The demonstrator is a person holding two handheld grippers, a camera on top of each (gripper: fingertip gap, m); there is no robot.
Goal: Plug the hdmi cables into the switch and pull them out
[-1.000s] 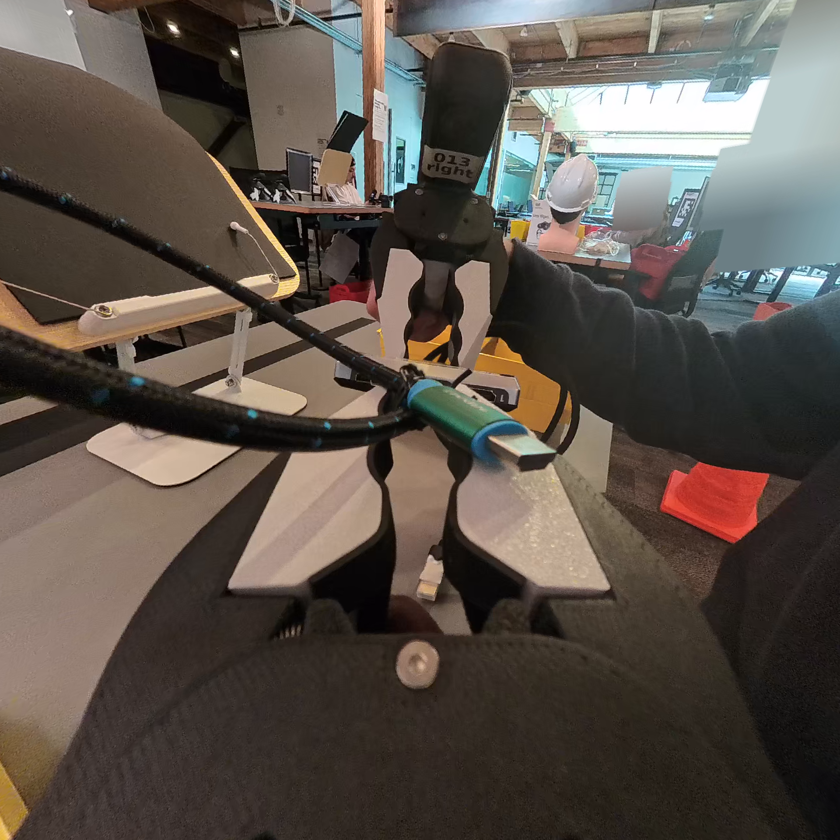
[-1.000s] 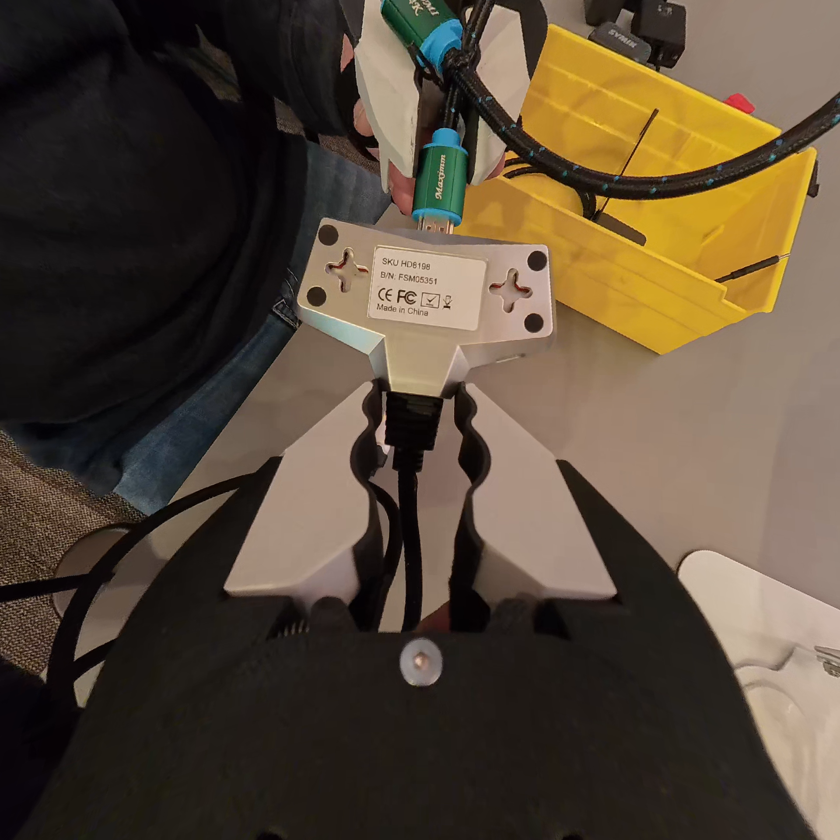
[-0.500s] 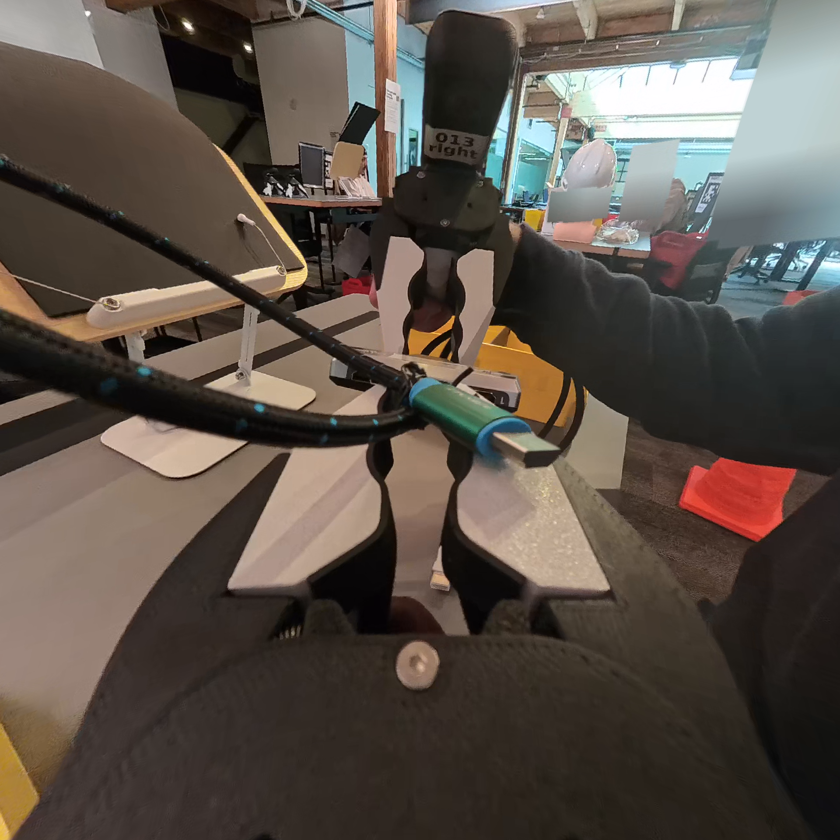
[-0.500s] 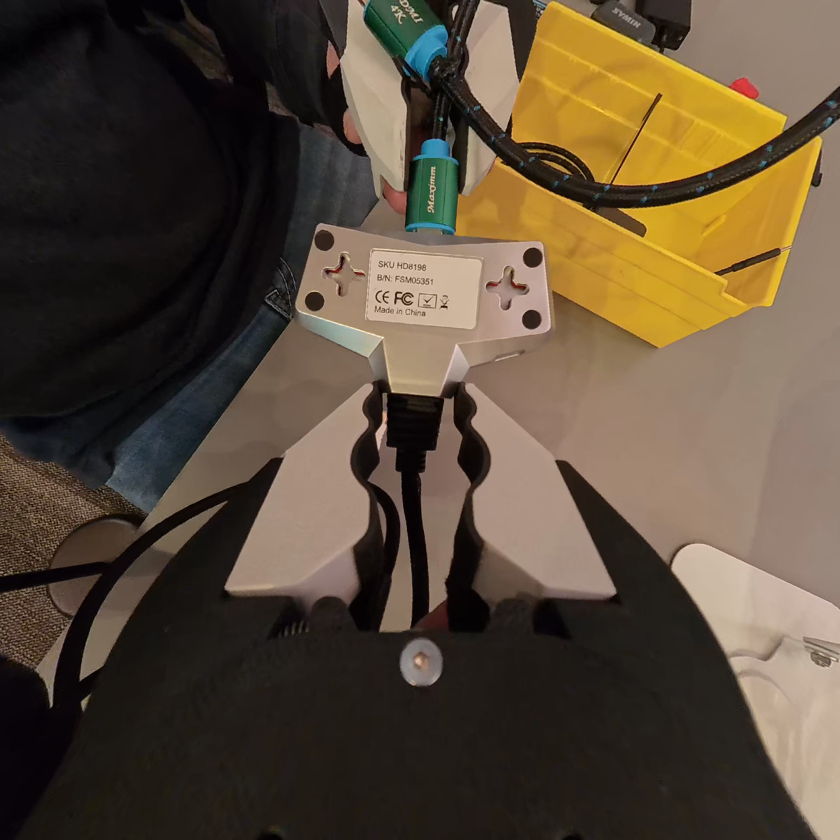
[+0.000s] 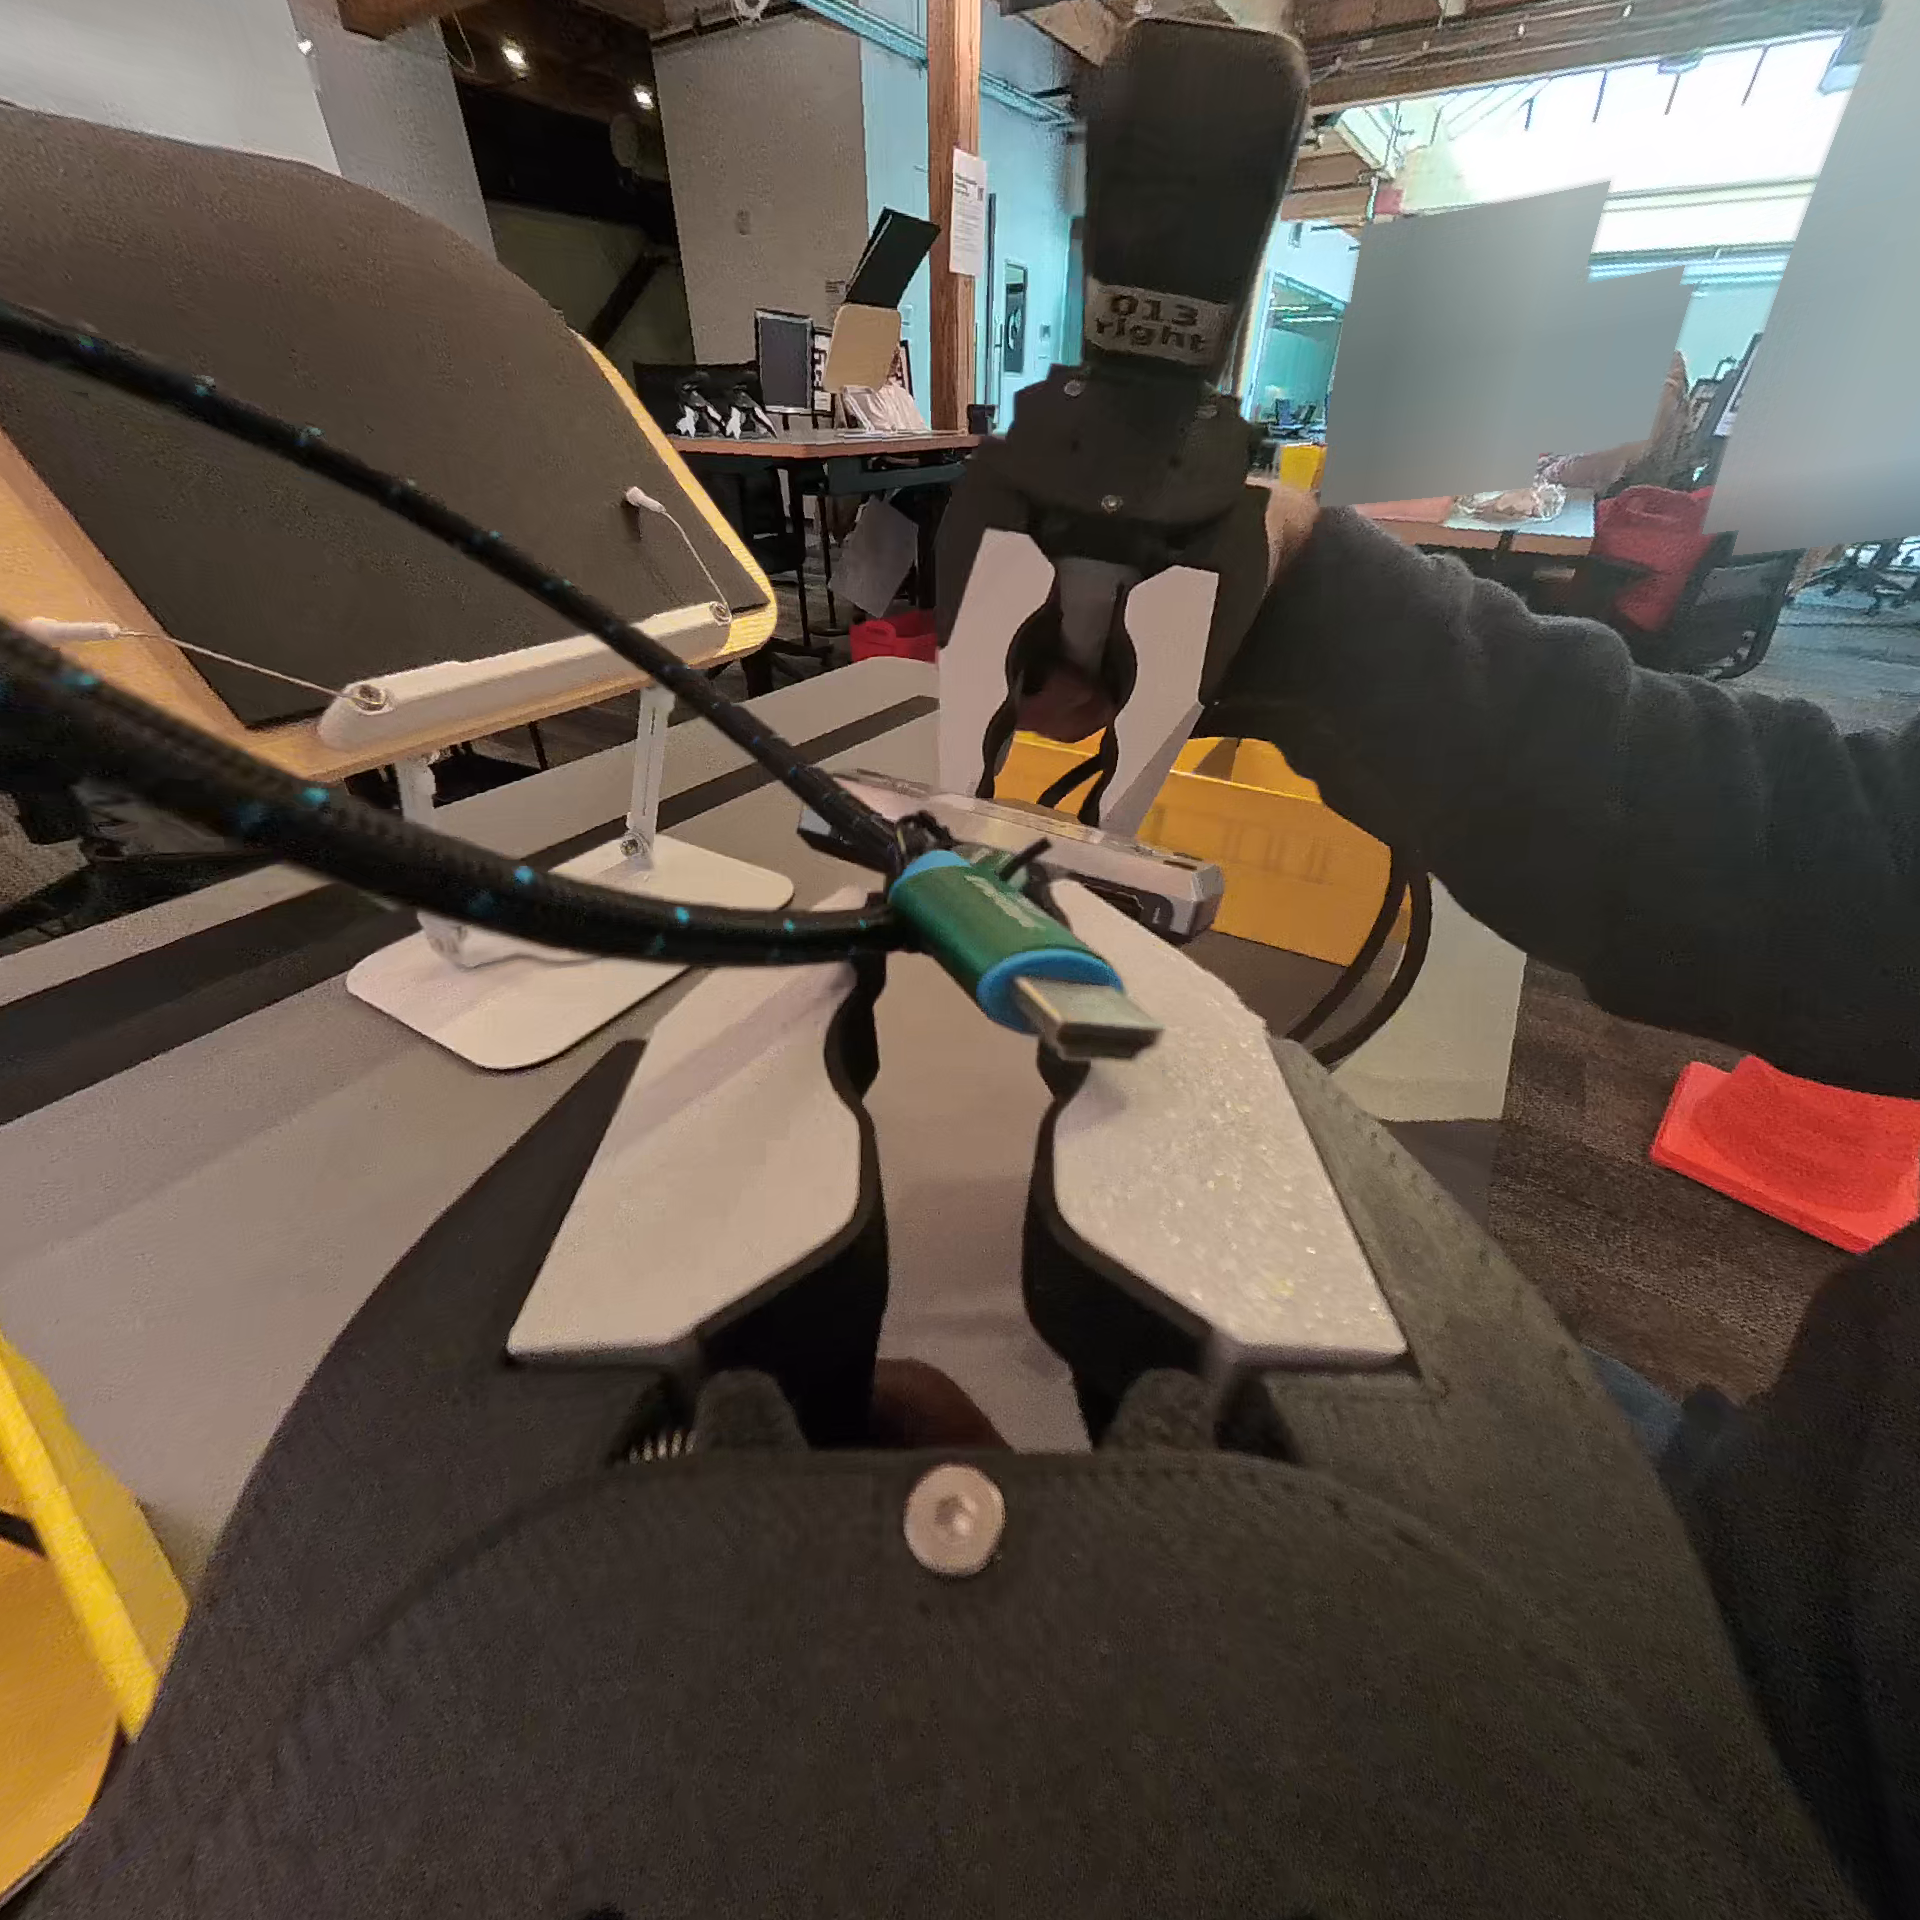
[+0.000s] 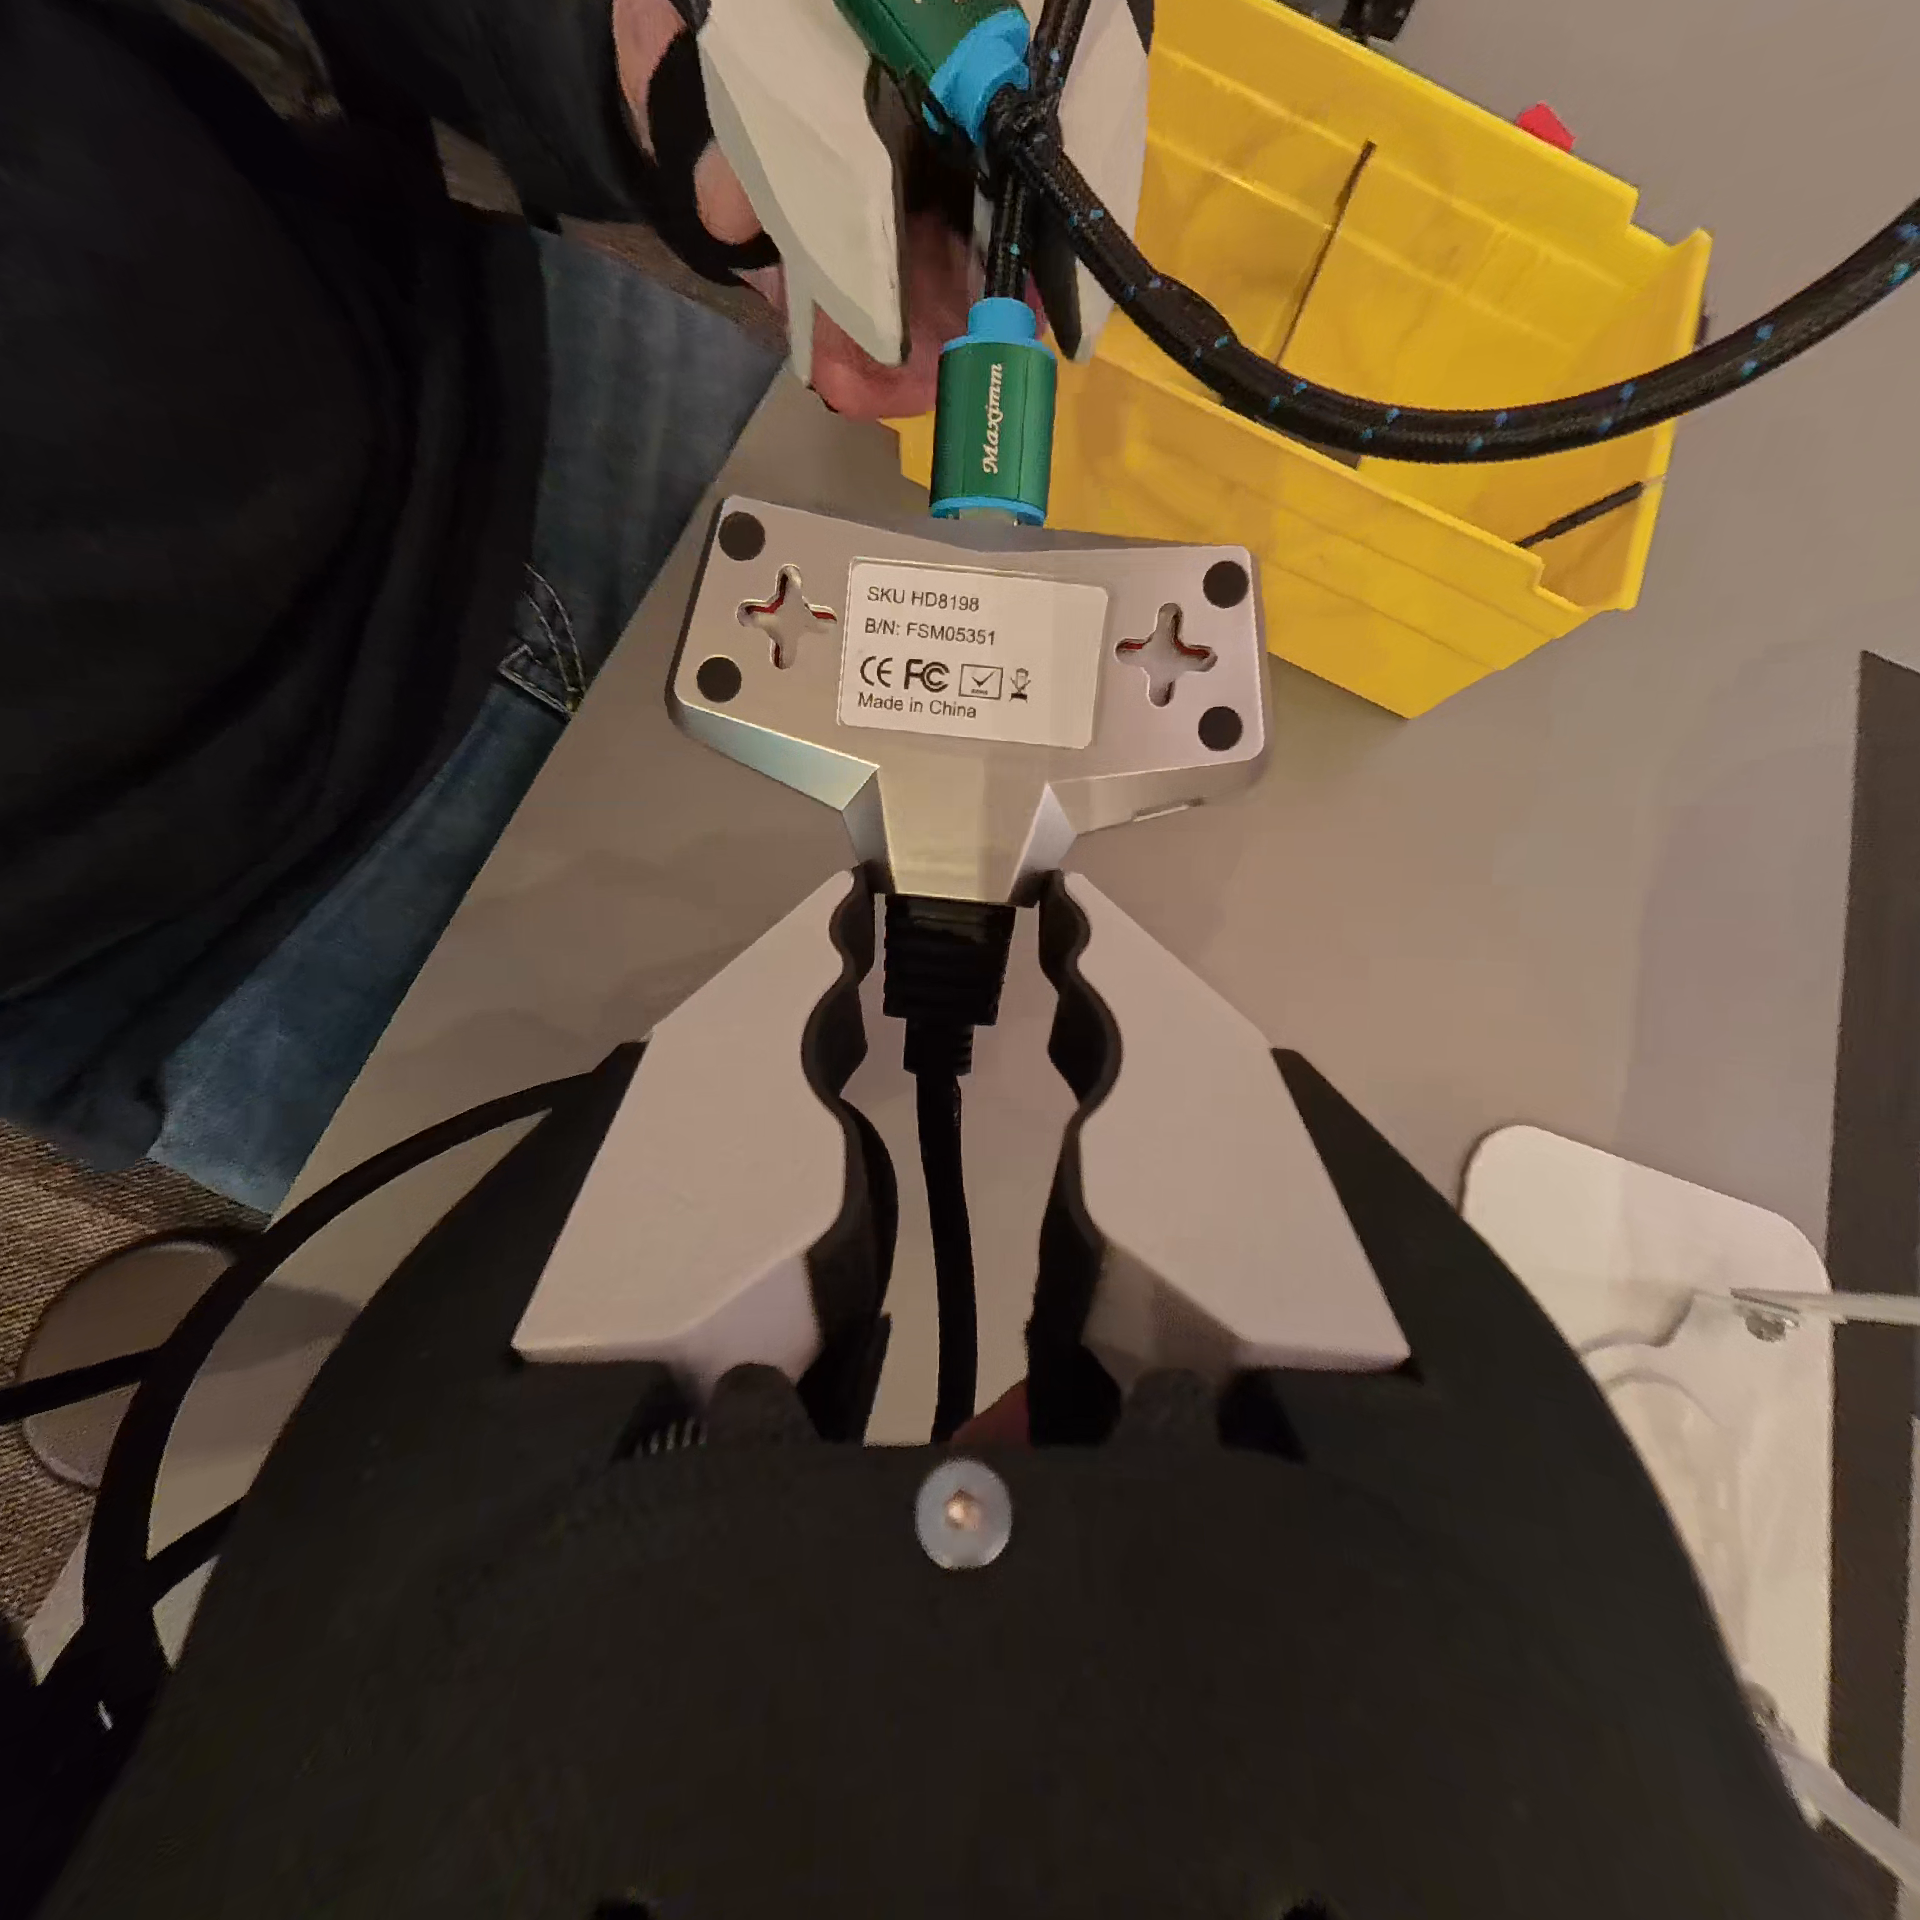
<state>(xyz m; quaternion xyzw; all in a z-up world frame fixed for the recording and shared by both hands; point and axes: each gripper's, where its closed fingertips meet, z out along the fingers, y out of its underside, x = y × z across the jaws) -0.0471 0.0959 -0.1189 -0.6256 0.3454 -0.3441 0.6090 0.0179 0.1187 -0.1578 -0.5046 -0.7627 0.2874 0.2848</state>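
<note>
With the switch (image 6: 971, 665) clamped at its neck by the right gripper (image 6: 961, 894), the green plug (image 6: 992, 436), its braided cable (image 6: 1008, 244) pinched in the left gripper (image 6: 971, 301), should be pushed squarely home.

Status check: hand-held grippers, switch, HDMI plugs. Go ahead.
Right hand-held gripper shut on silver switch. Left hand-held gripper shut on braided cable. One green plug seated in switch; other green plug loose. Nothing blocking.
</note>
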